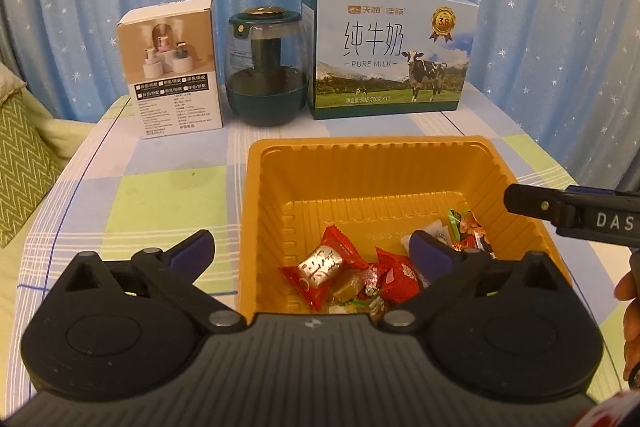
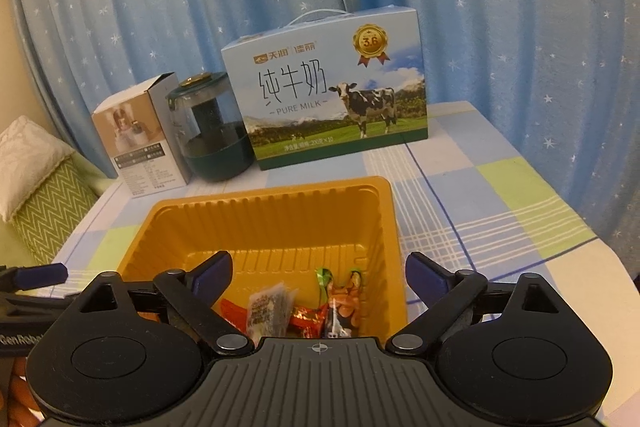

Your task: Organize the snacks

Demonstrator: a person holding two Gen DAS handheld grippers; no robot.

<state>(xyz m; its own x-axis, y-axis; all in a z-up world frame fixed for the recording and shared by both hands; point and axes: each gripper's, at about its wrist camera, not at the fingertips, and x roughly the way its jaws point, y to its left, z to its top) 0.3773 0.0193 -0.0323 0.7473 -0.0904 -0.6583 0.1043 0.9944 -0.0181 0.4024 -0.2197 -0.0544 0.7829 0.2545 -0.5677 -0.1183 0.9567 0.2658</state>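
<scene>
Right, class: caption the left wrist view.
Open left gripper hovers above wrapped candies in a yellow plastic tray.

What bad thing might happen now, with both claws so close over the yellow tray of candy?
Both claws are open and empty. The left claw and right claw hang close together over the tray, so they might bump each other. One left finger sits low among the candy and could crush or flick out a piece. The thin tray might slide on the cloth if a claw catches its rim.

Both claws wide open, L (image 1: pixel 312 247) & R (image 2: pixel 320 267), nothing gripped.
</scene>
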